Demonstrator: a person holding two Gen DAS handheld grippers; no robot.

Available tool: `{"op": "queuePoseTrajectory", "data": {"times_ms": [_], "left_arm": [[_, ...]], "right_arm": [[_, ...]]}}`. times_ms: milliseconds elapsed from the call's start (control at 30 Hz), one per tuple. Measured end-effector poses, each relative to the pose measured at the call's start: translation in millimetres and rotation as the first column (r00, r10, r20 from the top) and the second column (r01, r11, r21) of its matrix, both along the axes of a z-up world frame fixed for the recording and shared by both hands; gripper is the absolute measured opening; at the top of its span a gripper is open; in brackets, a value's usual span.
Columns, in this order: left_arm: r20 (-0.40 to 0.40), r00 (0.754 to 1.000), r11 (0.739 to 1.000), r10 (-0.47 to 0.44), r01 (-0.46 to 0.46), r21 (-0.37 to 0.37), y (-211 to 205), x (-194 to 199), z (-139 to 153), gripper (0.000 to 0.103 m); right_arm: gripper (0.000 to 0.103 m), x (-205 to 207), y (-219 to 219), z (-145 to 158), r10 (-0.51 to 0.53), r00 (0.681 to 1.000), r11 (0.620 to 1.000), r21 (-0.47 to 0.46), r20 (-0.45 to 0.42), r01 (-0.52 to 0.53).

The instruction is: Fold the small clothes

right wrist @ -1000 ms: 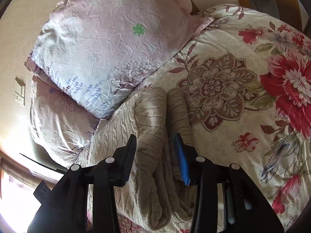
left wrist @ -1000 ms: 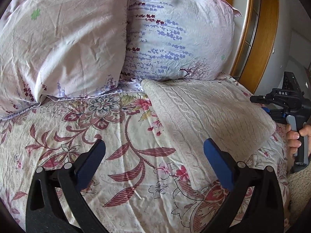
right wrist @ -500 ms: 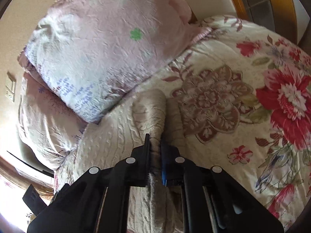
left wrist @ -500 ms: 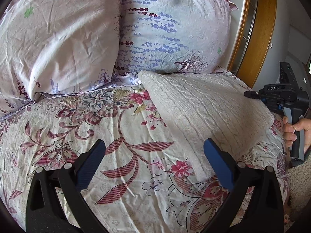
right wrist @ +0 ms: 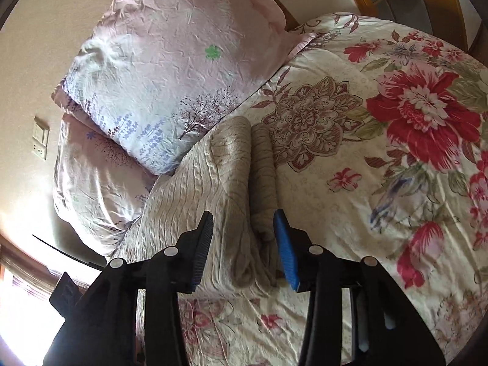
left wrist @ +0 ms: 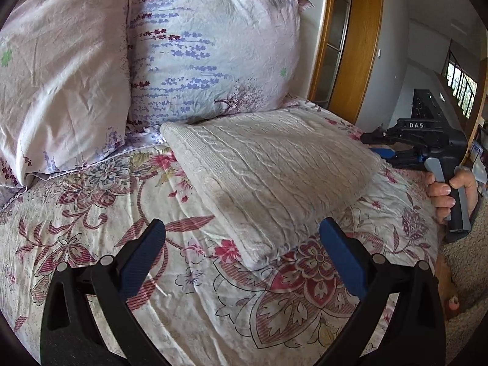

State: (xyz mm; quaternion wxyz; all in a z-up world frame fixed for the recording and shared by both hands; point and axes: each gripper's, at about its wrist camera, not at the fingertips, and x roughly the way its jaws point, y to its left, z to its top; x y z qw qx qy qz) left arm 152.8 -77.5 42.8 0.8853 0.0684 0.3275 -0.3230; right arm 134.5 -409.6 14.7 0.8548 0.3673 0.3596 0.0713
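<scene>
A folded cream cable-knit sweater (left wrist: 274, 170) lies on the floral bedspread (left wrist: 91, 213), its far end against the pillows. My left gripper (left wrist: 242, 244) is open and empty, low over the bedspread just short of the sweater's near corner. In the right wrist view the sweater (right wrist: 219, 183) shows its stacked folded edges. My right gripper (right wrist: 244, 238) is open, its jaws on either side of that folded edge. The right gripper also shows in the left wrist view (left wrist: 427, 143), at the sweater's right end.
Two pale floral pillows (left wrist: 213, 45) lean at the head of the bed. A wooden door frame (left wrist: 357, 45) stands to the right of the bed. A wall switch plate (right wrist: 41, 140) is on the beige wall. Bedspread (right wrist: 396, 152) stretches to the right of the sweater.
My right gripper pinched shut on the sweater's folded edge half a second ago and has now opened again. My left gripper has drawn back and shifted, so the sweater sits more centred.
</scene>
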Motion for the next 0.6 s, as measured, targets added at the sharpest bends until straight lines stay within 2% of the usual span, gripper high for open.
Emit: {"op": "queuePoseTrajectory", "data": {"times_ms": [100, 233, 400, 533, 600], "left_arm": [[-0.004, 1.000, 0.996, -0.013, 0.014, 0.090, -14, -5, -9, 0.101], [-0.026, 0.997, 0.978, 0.077, -0.071, 0.194, -21, 5, -22, 0.101], [-0.061, 0.983, 0.960, 0.175, -0.157, 0.230, -14, 19, -29, 0.101], [-0.068, 0.979, 0.959, 0.192, -0.172, 0.226, -11, 22, -30, 0.101], [-0.073, 0.978, 0.958, 0.195, -0.174, 0.227, -10, 24, -31, 0.101]], "right_arm": [[0.043, -10, 5, 0, 0.017, 1.000, 0.999, -0.027, 0.006, -0.017], [0.043, -9, 17, 0, 0.048, 0.999, 0.995, -0.086, 0.004, -0.047], [0.030, -6, 31, 0, 0.068, 0.998, 0.989, -0.135, 0.015, -0.065], [0.028, -6, 39, 3, 0.074, 0.997, 0.978, -0.196, 0.022, -0.068], [0.027, -6, 38, 2, 0.074, 0.997, 0.978, -0.195, 0.022, -0.068]]}}
